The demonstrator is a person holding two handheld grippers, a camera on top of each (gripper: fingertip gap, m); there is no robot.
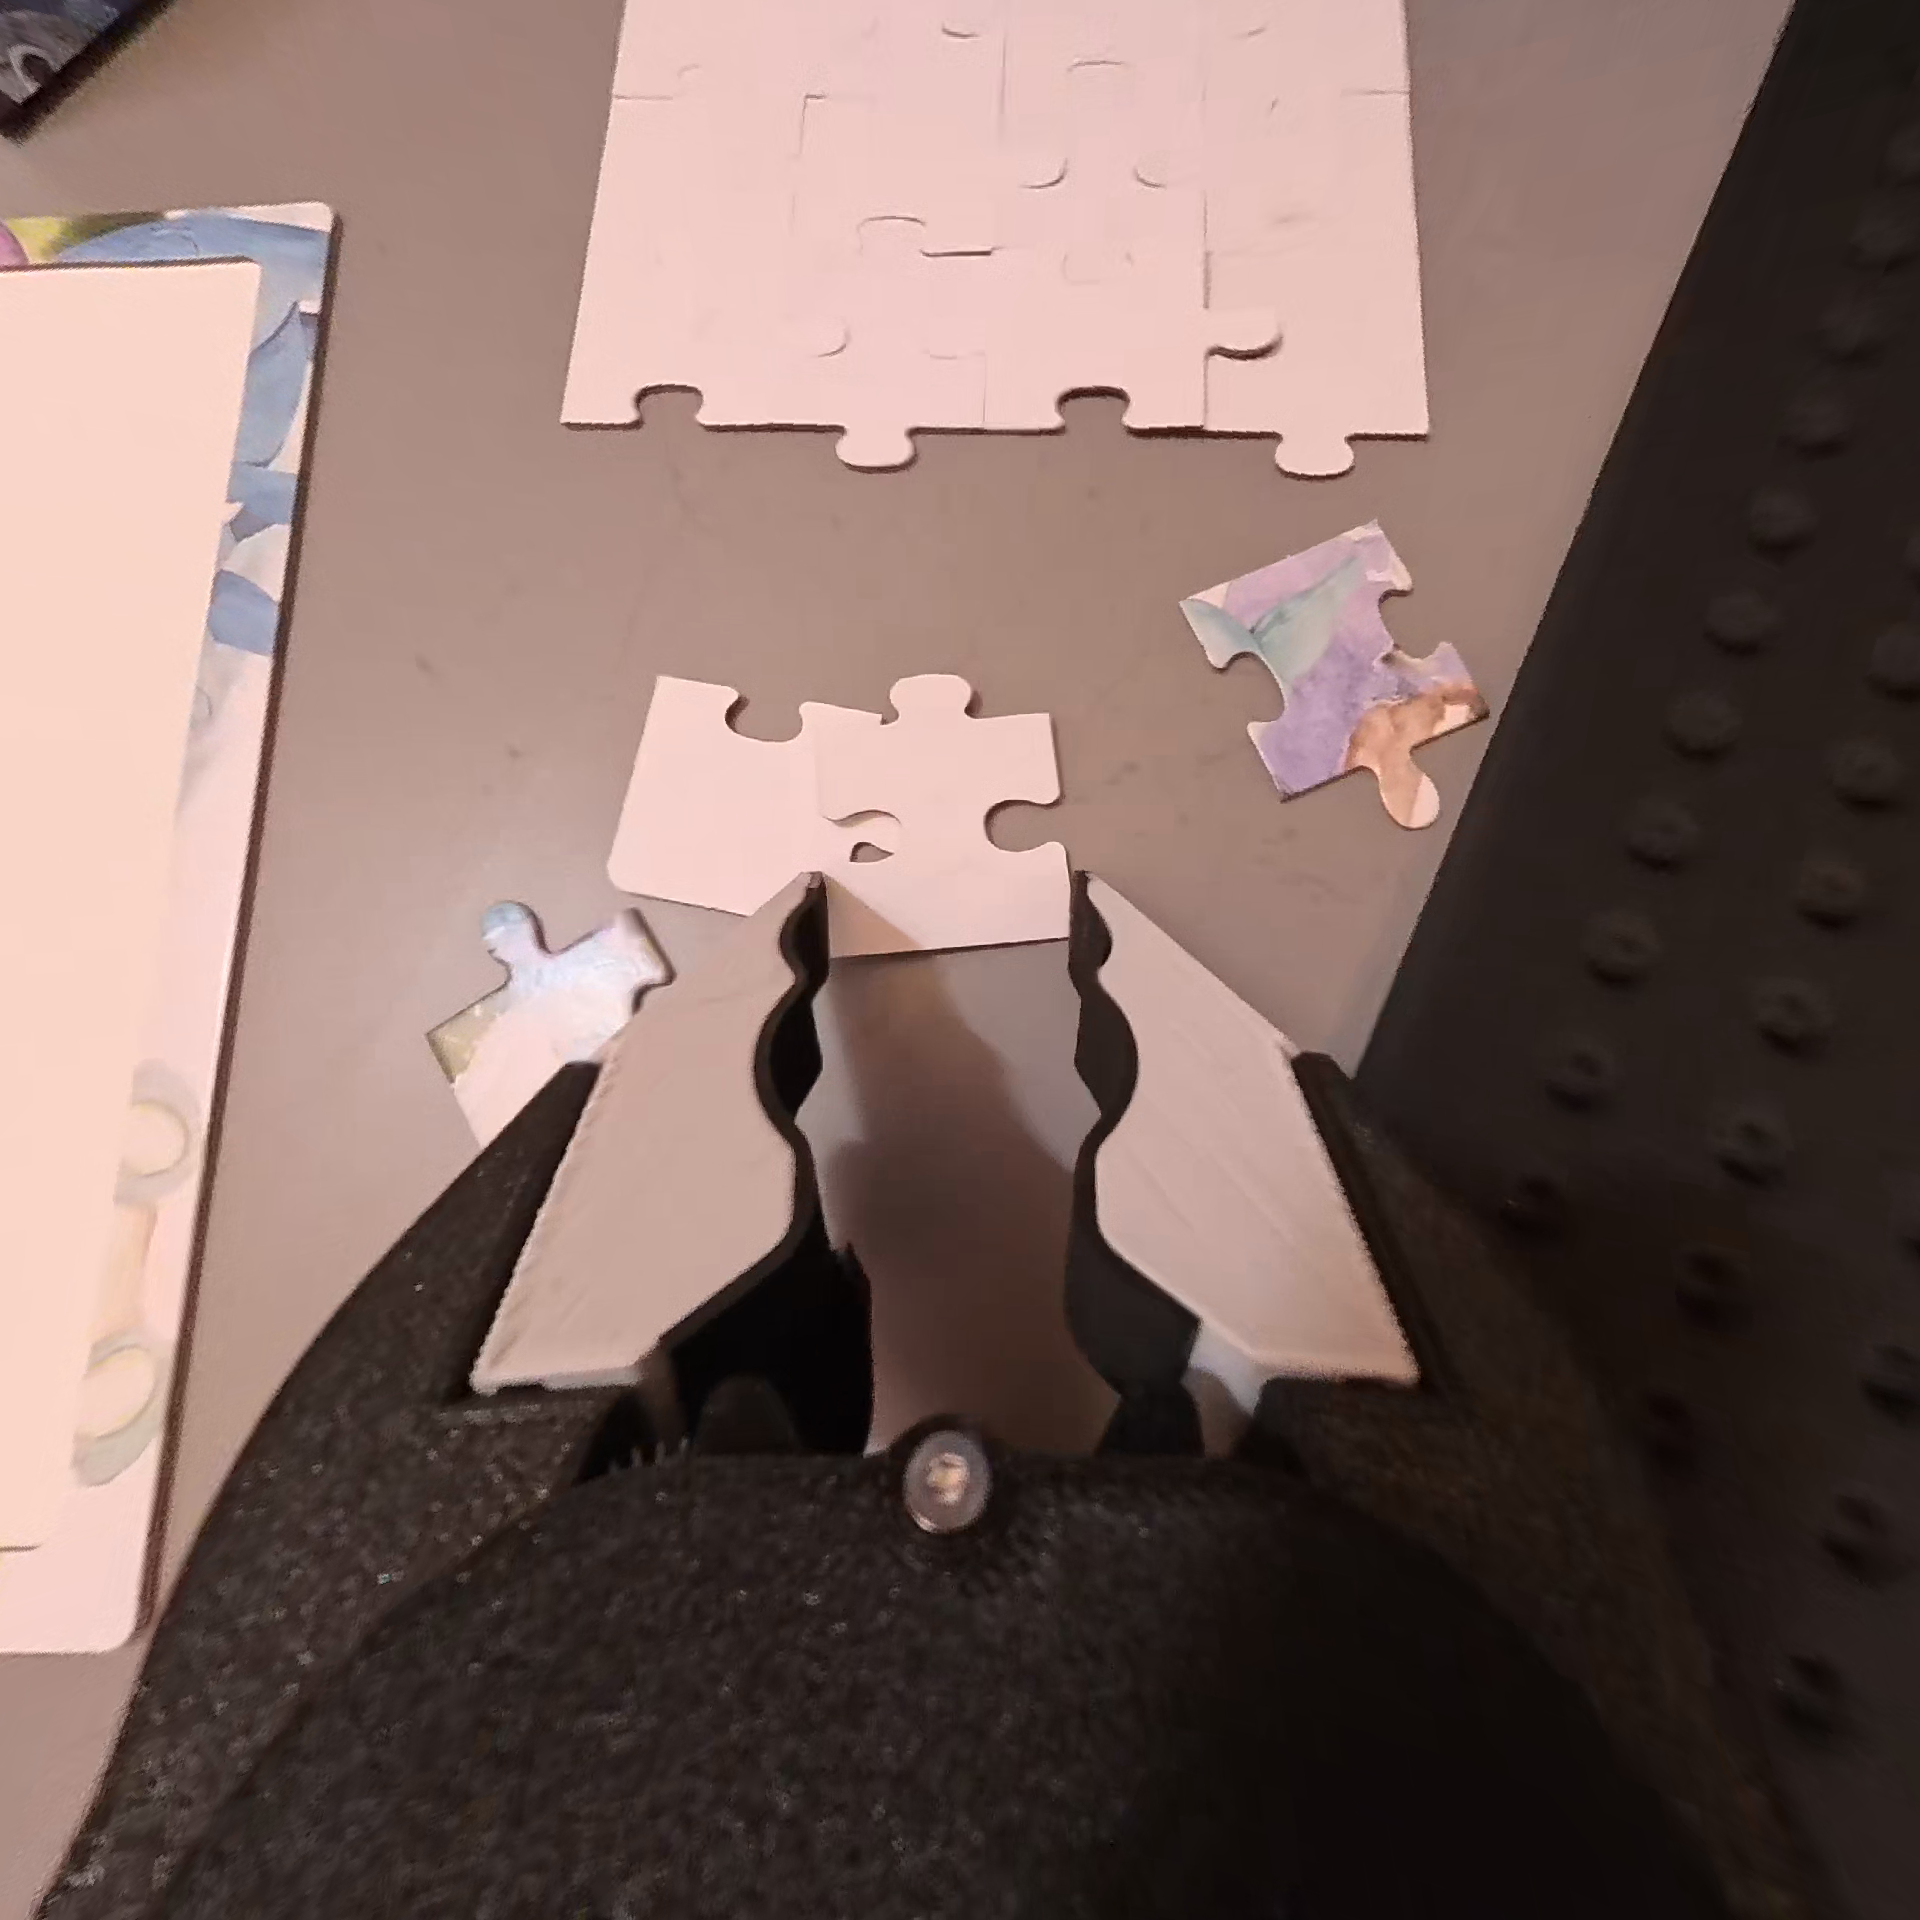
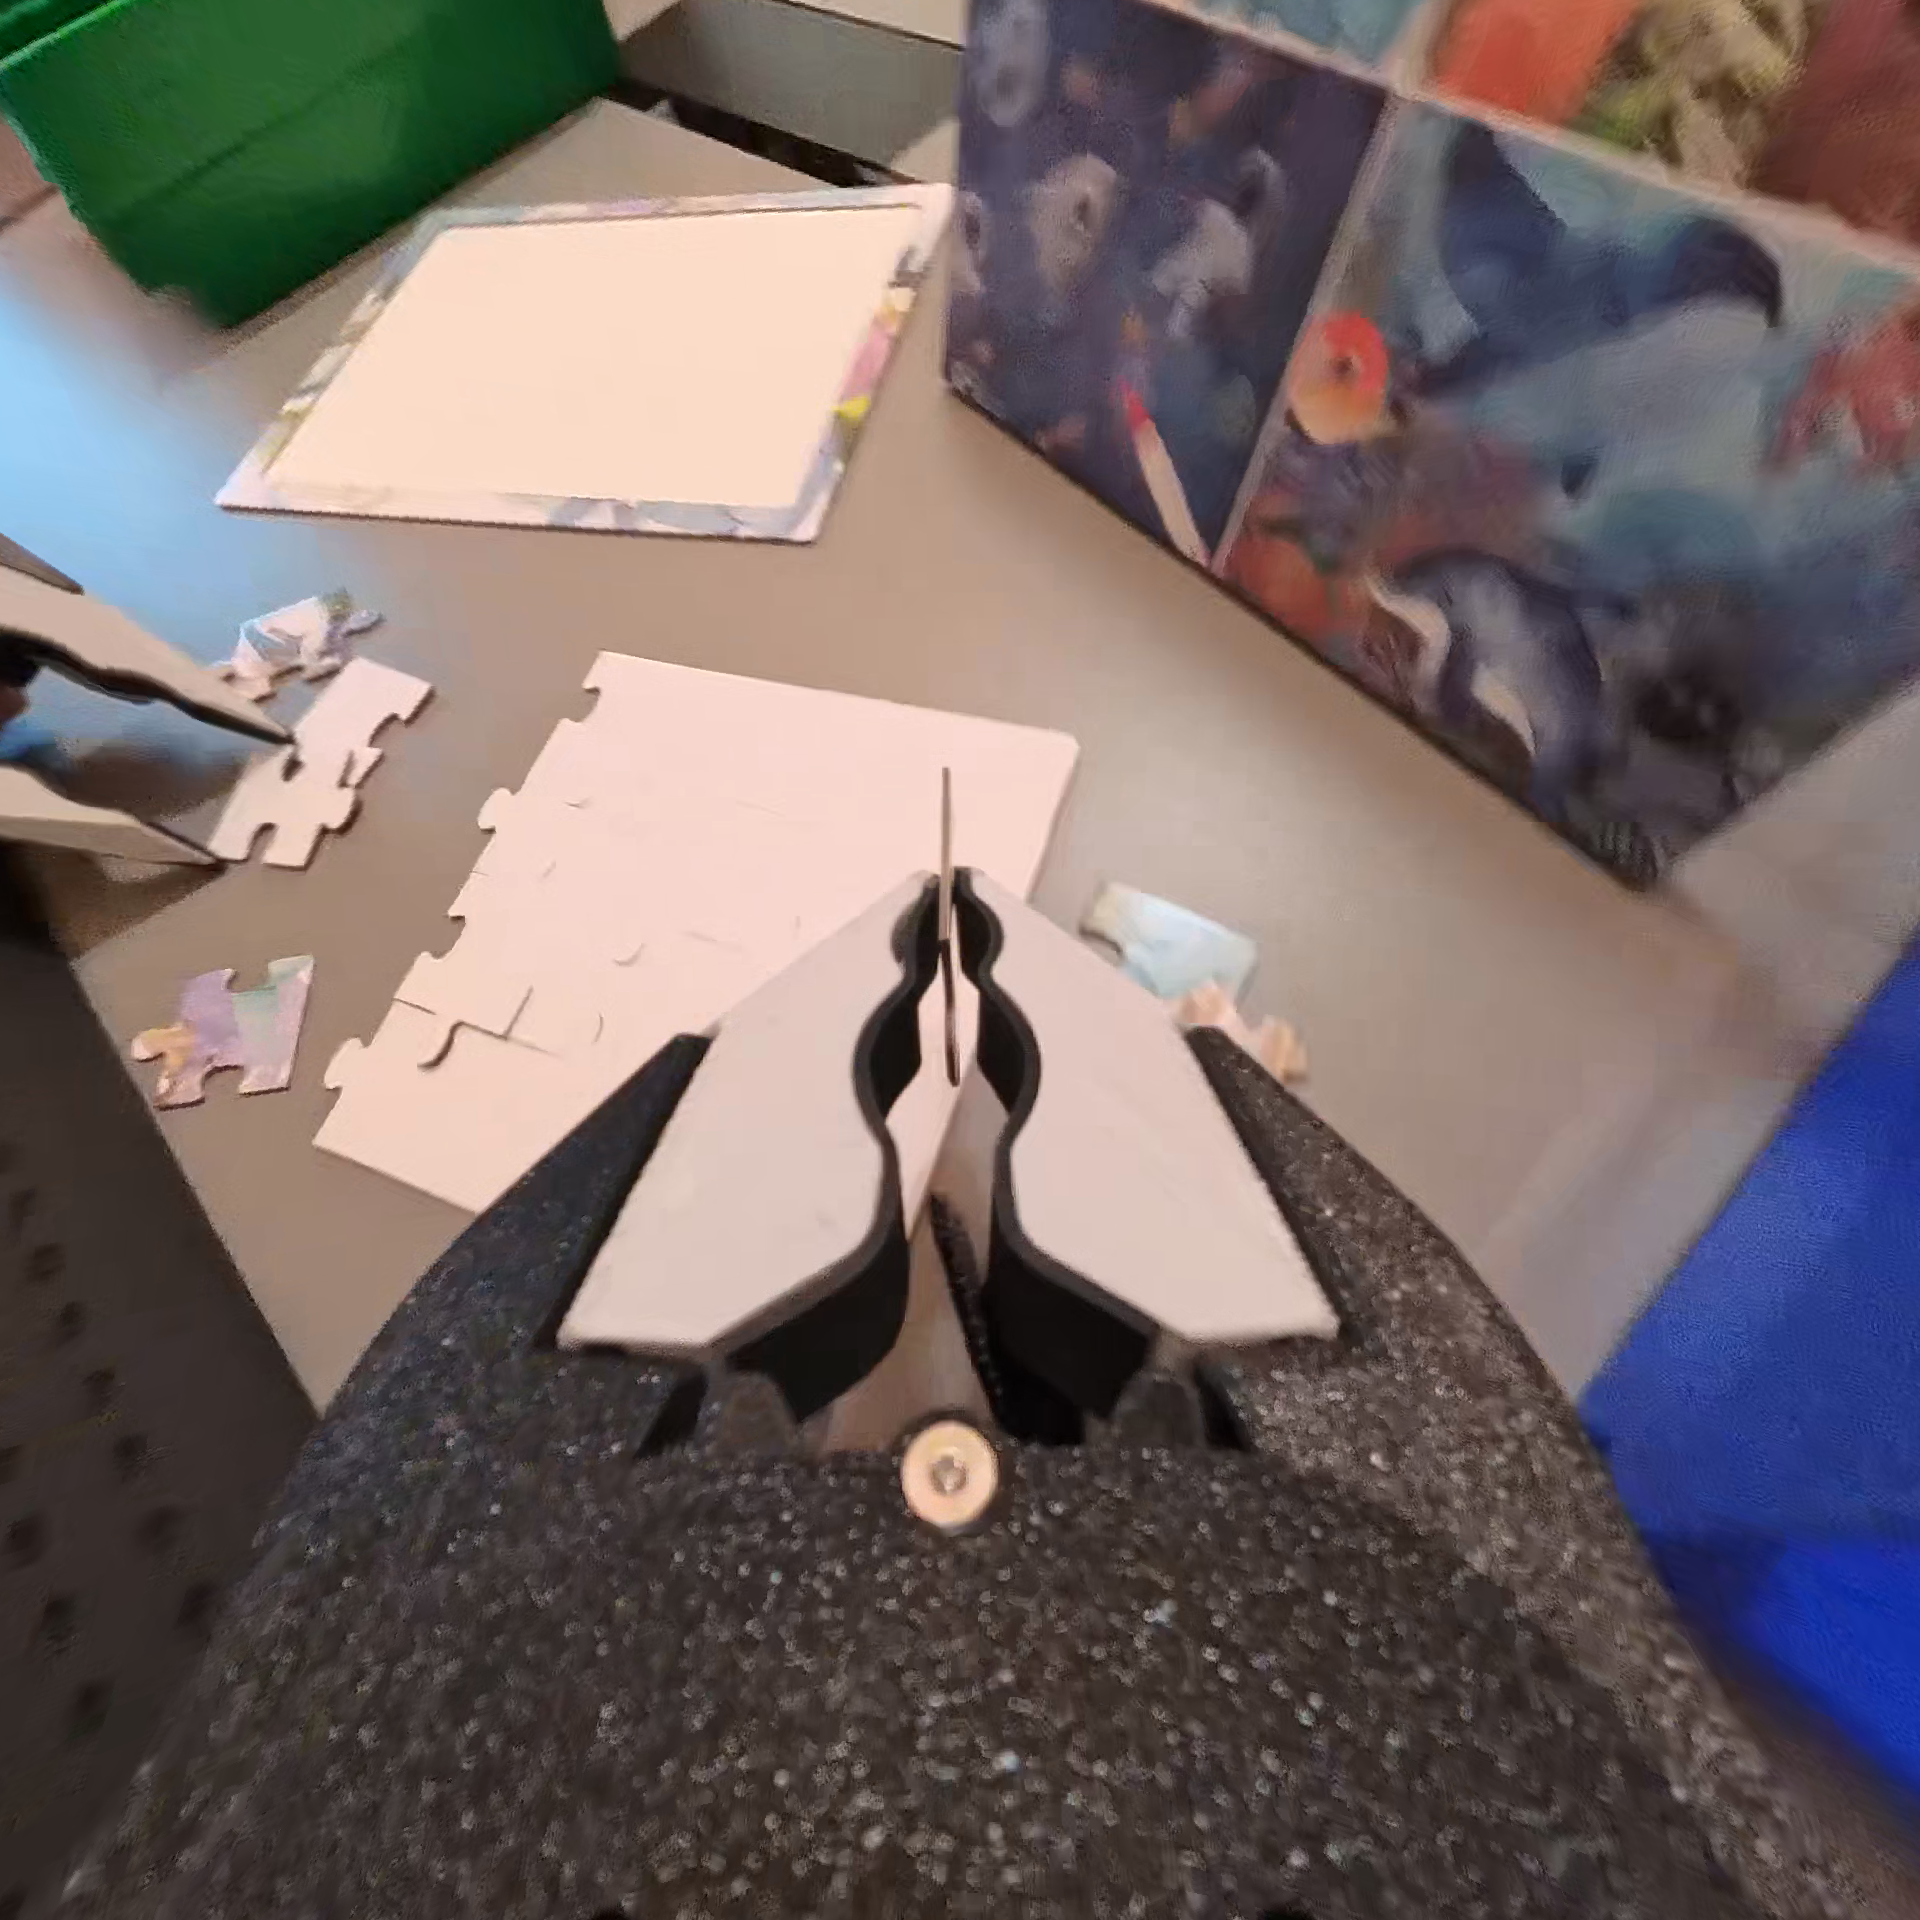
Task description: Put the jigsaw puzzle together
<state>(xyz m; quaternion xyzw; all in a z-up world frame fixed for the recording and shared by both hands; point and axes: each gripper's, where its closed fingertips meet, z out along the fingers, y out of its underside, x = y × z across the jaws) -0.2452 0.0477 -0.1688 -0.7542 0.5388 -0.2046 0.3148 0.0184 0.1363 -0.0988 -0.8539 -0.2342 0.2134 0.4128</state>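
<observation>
No readable text, label, brand, number or sign is showing in either view. The assembled puzzle pieces [image 1: 997,239] in the upper middle of the left wrist view are lying blank white side up, and the picture box [image 2: 1455,416] at the upper right of the right wrist view is showing only painted imagery, blurred.

The left black speckled plastic gripper [image 1: 945,888] carries two pale grey wedge-shaped fingers [image 1: 686,1122] lined inside with wavy black rubber pads [image 1: 795,997], and a round silver hex-socket screw [image 1: 943,1481] sits at the centre of its body. The right black speckled plastic gripper [image 2: 945,883] is built alike: grey tapering fingers [image 2: 769,1153], scalloped black pads [image 2: 1003,1049], a silver centre screw [image 2: 948,1475].
</observation>
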